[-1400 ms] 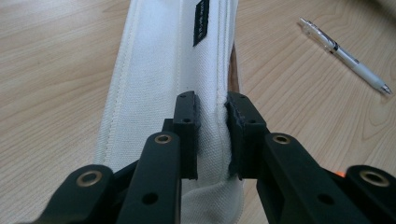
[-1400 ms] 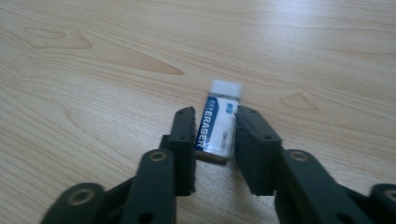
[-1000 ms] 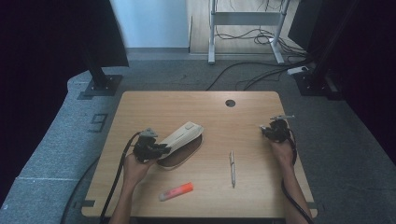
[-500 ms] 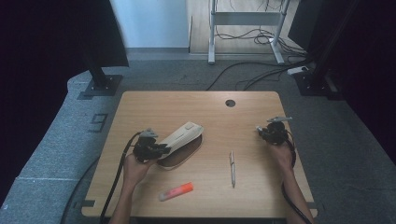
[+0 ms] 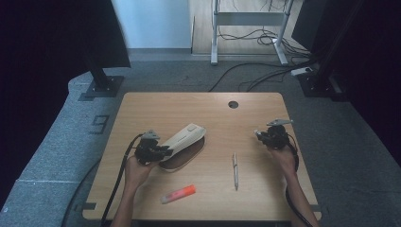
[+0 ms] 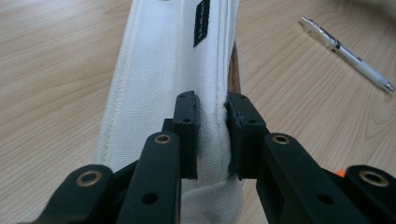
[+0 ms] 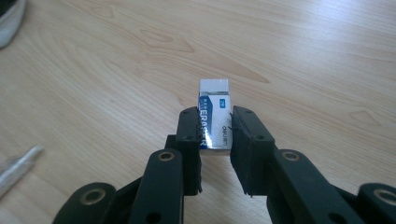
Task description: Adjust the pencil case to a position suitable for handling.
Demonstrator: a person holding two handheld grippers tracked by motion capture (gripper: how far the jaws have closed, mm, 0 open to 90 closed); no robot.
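With the left claw [image 6: 212, 135] pinching the white canvas pencil case [image 6: 173, 70] open, the right claw [image 7: 215, 140], gripping the small white eraser [image 7: 214, 116], should approach level.

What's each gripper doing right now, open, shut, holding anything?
Left gripper: shut on the white pencil case edge.
Right gripper: shut on the eraser.

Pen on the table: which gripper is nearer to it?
Right, by a small margin. The right gripper, shut on an eraser, sits up and to the right of the pen. The left gripper clamps the white pencil case, farther off to the pen's left.
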